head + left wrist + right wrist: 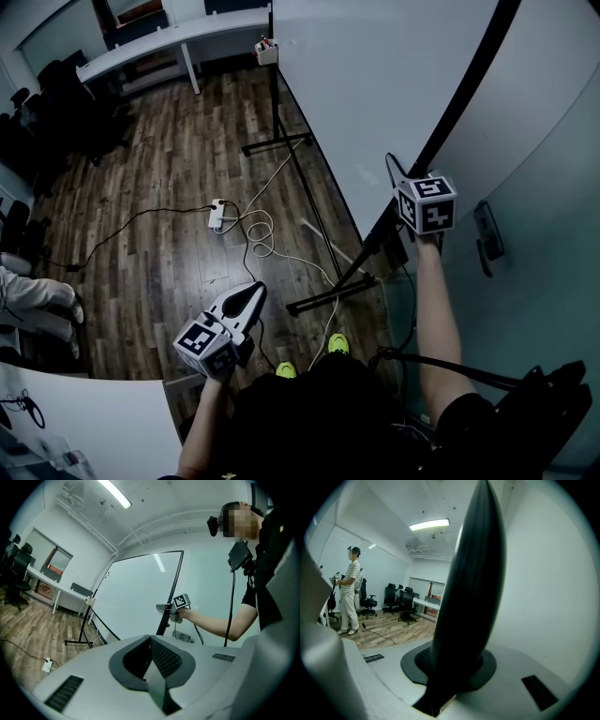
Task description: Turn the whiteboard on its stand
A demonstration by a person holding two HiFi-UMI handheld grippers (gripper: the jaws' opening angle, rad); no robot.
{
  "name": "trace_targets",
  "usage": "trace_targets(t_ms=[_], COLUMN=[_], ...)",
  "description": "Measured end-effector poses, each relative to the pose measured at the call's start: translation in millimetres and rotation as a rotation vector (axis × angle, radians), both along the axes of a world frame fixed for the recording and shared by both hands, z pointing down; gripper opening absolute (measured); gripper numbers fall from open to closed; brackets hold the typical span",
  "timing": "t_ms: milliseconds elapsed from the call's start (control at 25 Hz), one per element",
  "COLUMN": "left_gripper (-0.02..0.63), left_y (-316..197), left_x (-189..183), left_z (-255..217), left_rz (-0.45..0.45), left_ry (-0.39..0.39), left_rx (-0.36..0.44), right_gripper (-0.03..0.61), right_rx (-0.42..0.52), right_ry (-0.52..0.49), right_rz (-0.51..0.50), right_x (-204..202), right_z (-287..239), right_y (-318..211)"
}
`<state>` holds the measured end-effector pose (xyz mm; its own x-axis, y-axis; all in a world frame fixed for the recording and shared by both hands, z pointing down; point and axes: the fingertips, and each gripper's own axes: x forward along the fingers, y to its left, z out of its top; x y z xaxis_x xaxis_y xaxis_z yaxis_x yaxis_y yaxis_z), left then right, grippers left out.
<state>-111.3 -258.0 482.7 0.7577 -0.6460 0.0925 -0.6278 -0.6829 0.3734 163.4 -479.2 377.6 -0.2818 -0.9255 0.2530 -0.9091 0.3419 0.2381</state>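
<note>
The right claw (401, 174) was found clamped on the black frame edge (472, 573) of the whiteboard (375, 84), while the left claw (151, 662) was noted closed and empty, well apart.

Ceiling strip lights (115, 493) give even, cool illumination. The head view is dim at its corners. Both gripper views show fisheye distortion, black vignetted edges and soft-focus foreground.
</note>
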Motion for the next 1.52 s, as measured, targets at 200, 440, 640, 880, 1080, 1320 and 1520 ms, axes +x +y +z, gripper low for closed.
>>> trace_targets(t_ms=[200,440,640,880,1080,1320,1520], left_gripper=[0.014,0.012,0.012,0.014,0.014,0.014,0.014], left_y=[3.0,5.0,6.2,13.0,17.3,23.9,28.6], left_x=[-4.4,-10.1,-17.8,-14.3,-9.3,-9.6,-9.2], left_z=[2.6,2.7,1.7,3.3,-1.1,8.6,-1.5], left_rz=[-0.011,-0.034,-0.056,-0.052,-0.053,-0.069,-0.087], left_ry=[0.005,-0.002,0.004,0.0,0.004,0.0,0.002], left_rx=[0.003,-0.013,-0.009,-0.018,-0.01,-0.01,-0.006], right_gripper=[0.08,0.08,0.08,0.08,0.08,0.08,0.077], right_rx=[0.0,-0.006,-0.005,-0.004,-0.005,-0.004,-0.005], right_ry=[-0.001,-0.016,-0.018,-0.022,-0.019,-0.025,-0.032], right_rz=[0.006,0.015,0.017,0.013,0.013,-0.003,-0.02], right_x=[-5.0,-5.6,-10.2,-14.1,-15.2,-18.2,-20.0], right_z=[-2.0,0.6,-0.2,-0.5,-0.1,1.1,0.9], right_y=[-13.9,-34.7,-45.4,-56.5,-62.7,-73.7,-75.3])
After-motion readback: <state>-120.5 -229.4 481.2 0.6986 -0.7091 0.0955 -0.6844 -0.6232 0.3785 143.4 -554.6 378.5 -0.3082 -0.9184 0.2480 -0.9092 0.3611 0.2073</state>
